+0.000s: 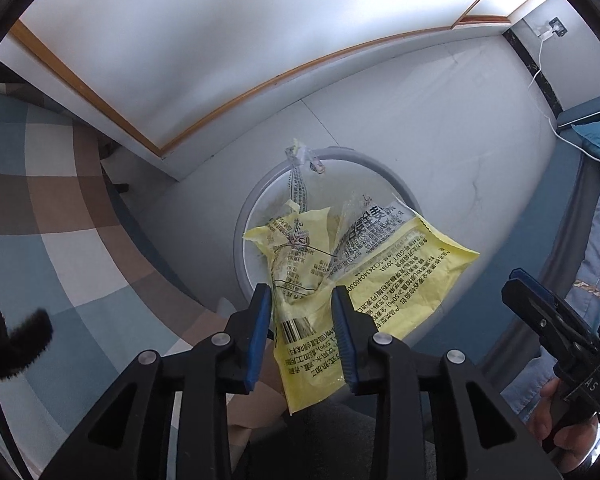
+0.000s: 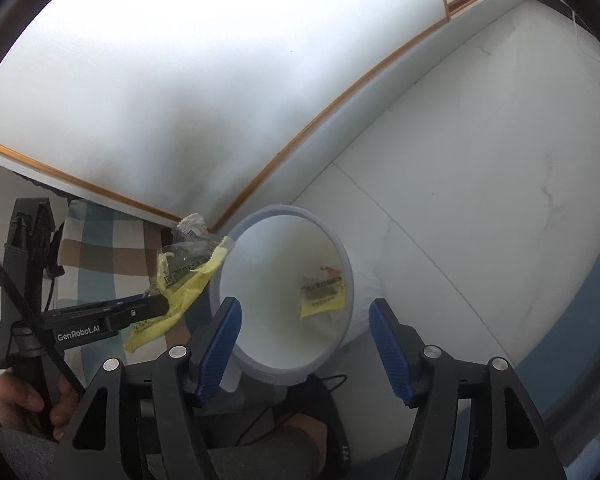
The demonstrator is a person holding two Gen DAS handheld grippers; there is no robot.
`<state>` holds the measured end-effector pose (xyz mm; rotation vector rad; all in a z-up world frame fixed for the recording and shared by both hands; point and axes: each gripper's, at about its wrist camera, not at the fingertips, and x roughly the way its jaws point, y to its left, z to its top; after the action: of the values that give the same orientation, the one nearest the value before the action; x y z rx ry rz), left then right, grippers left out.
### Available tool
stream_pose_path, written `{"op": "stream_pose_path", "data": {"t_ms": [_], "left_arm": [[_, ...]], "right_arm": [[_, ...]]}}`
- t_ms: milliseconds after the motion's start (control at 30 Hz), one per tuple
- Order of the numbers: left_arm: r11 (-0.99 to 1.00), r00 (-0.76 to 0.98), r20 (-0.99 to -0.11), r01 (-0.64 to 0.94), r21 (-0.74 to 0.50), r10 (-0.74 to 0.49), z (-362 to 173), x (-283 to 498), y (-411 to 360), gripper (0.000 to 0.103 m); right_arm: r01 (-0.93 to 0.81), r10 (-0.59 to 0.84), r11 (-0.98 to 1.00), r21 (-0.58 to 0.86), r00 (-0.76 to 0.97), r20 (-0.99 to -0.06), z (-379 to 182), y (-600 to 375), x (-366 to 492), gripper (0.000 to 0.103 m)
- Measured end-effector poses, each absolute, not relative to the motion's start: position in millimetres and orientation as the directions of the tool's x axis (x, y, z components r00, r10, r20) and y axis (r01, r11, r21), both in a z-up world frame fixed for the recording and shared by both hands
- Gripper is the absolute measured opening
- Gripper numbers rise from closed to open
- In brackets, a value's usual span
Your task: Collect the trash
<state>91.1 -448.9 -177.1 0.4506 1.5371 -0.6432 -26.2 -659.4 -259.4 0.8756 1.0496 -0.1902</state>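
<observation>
A crumpled yellow wrapper (image 1: 300, 264) with black print and a clear strip sits between the blue pads of my left gripper (image 1: 300, 292), which touch it on both sides. It hangs over a white bin with a grey rim (image 1: 244, 216). From the right wrist view the left gripper (image 2: 160, 306) holds the yellow wrapper (image 2: 180, 288) just left of the bin's rim (image 2: 284, 372). My right gripper (image 2: 305, 303) stands open above the bin's mouth with nothing between its fingers. It also shows at the right edge as the right gripper (image 1: 514, 284). Another yellow wrapper (image 2: 324, 292) lies inside the bin.
A checked rug (image 1: 40, 200) in brown, blue and white covers the floor to the left. A white panel with wooden trim (image 1: 220, 112) rises behind the bin. Blue bedding (image 1: 596, 240) and a white cable (image 1: 540, 80) are at the right. A hand (image 2: 20, 404) grips the left handle.
</observation>
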Motion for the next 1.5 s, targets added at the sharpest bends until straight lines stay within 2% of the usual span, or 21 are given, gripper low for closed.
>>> {"op": "stream_pose_path", "data": {"t_ms": [200,300,467,767,867,933,1067,1233,1500], "left_arm": [[0.739,-0.093,-0.993,0.663,-0.117,-0.074,-184.2,90.6,-460.1,0.028],[0.749,-0.102,-0.992,0.652,-0.120,-0.070,-188.7,93.0,-462.3,0.043],[0.751,-0.121,-0.990,0.647,-0.132,-0.070,-193.3,95.1,-461.9,0.043],[0.777,-0.091,-0.985,0.606,-0.170,-0.144,-176.9,94.6,-443.2,0.046],[0.787,-0.037,-0.987,0.600,-0.147,-0.156,-164.2,94.2,-434.9,0.056],[0.792,-0.005,-0.985,0.593,-0.143,-0.174,-152.8,93.1,-430.5,0.067],[0.799,0.071,-0.971,0.584,-0.146,-0.229,-127.1,89.8,-418.4,0.074],[0.785,0.123,-0.957,0.604,-0.137,-0.262,-108.6,82.5,-406.2,0.075],[0.791,0.179,-0.939,0.596,-0.136,-0.296,-84.4,72.6,-386.3,0.075]], "right_arm": [[0.516,0.285,0.648,0.560,0.517,-0.807,-264.1,-661.0,-28.2,0.069],[0.514,0.290,0.646,0.565,0.519,-0.804,-264.8,-661.9,-28.8,0.070],[0.519,0.285,0.646,0.559,0.516,-0.808,-266.1,-665.9,-31.2,0.072],[0.512,0.265,0.659,0.551,0.528,-0.807,-255.8,-666.0,-31.5,0.077],[0.498,0.259,0.670,0.551,0.539,-0.802,-246.5,-662.6,-31.6,0.079],[0.483,0.257,0.679,0.552,0.549,-0.796,-238.7,-659.7,-32.0,0.080],[0.466,0.247,0.693,0.549,0.562,-0.789,-226.2,-655.3,-31.0,0.083],[0.442,0.217,0.739,0.509,0.559,-0.800,-213.9,-647.3,-27.9,0.087],[0.395,0.244,0.748,0.533,0.584,-0.775,-191.2,-633.1,-29.8,0.091]]}}
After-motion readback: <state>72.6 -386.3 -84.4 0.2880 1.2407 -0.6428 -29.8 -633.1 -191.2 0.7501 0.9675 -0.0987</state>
